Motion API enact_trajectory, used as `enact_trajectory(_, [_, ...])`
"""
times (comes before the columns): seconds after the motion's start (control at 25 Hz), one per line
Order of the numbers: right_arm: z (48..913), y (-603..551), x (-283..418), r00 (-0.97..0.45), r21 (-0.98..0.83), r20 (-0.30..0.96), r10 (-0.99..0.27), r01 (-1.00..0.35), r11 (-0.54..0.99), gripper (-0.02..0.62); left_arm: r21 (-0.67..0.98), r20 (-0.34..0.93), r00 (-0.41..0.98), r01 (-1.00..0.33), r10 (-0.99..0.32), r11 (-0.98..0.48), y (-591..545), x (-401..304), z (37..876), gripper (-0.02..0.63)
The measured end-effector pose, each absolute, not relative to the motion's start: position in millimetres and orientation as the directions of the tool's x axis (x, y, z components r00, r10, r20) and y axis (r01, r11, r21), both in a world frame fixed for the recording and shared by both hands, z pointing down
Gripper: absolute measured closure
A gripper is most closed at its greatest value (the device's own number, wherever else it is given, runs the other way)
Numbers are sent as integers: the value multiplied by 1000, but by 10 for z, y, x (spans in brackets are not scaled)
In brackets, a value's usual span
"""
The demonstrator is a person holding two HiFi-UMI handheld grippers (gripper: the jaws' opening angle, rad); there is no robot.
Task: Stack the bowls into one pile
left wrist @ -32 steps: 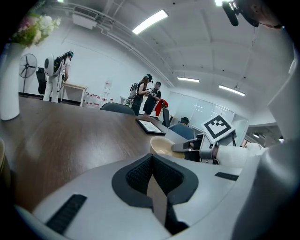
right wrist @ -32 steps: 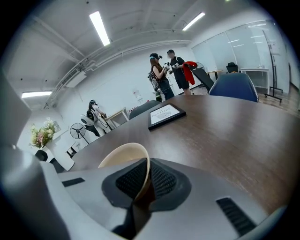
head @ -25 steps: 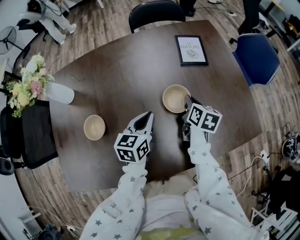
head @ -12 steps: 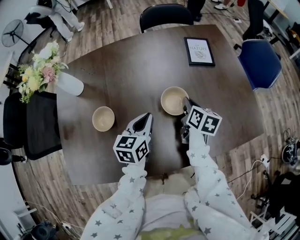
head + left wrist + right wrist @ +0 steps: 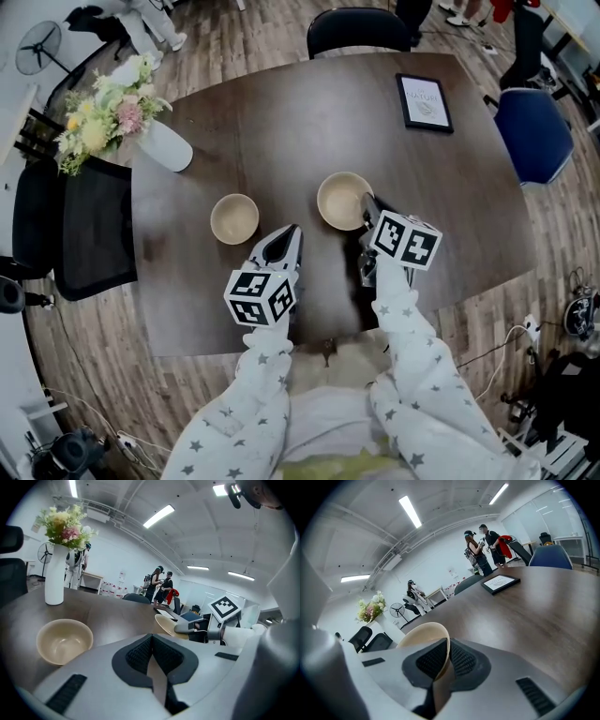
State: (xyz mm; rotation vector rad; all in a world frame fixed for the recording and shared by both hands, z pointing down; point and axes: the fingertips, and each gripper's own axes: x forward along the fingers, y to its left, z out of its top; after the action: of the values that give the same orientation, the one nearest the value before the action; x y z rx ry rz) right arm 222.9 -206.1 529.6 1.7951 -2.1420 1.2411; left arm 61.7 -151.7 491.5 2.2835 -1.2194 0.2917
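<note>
Two beige bowls are over the dark wooden table (image 5: 281, 122). The smaller bowl (image 5: 233, 218) (image 5: 63, 641) stands upright and alone at the left. My right gripper (image 5: 366, 202) (image 5: 443, 660) is shut on the near rim of the larger bowl (image 5: 342, 200) (image 5: 423, 632), which rides tilted just right of the smaller one. In the left gripper view the larger bowl (image 5: 165, 625) and the right gripper (image 5: 190, 627) holding it show at the right. My left gripper (image 5: 289, 234) (image 5: 151, 639) is shut and holds nothing, just near and right of the smaller bowl.
A white vase of flowers (image 5: 164, 145) stands at the table's far left corner, and a framed sign (image 5: 424, 101) lies at the far right. A black chair (image 5: 358, 28) stands behind the table, a blue one (image 5: 534, 136) at its right, another black one (image 5: 84, 225) at its left. People stand in the background.
Both grippers have moved left across the table. The larger bowl travelled with the right gripper and is now much closer to the smaller bowl, which stayed put.
</note>
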Motion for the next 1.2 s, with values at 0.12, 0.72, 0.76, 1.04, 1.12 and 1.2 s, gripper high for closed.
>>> enact_trajectory(0.12, [5291,-2062,1998,-333,-525,530,-780,-851,7,561,350,420,553,-830,-719,-434,-1490,416,4917,581])
enact_trajectory(0.72, [5201,-2192,1020,-428,-555,492,-758,-825,105,561,338,422,488,-867,-764,-367,-1459,-424,4928,581])
enact_trajectory(0.76, [5193,-2203,946,-437,-557,489,-755,-823,116,561,338,422,484,-869,-767,-362,-1458,-472,4929,581])
enact_trajectory(1.04, [5140,-2279,368,-495,-560,475,-728,-808,184,561,335,420,457,-881,-784,-334,-1494,-872,4909,581])
enact_trajectory(1.12, [5162,-2286,201,-514,-567,473,-715,-799,200,561,337,421,453,-882,-786,-328,-1502,-979,4931,581])
enact_trajectory(1.2, [5175,-2304,56,-535,-575,464,-706,-788,218,560,338,423,450,-884,-787,-324,-1517,-1069,4957,581])
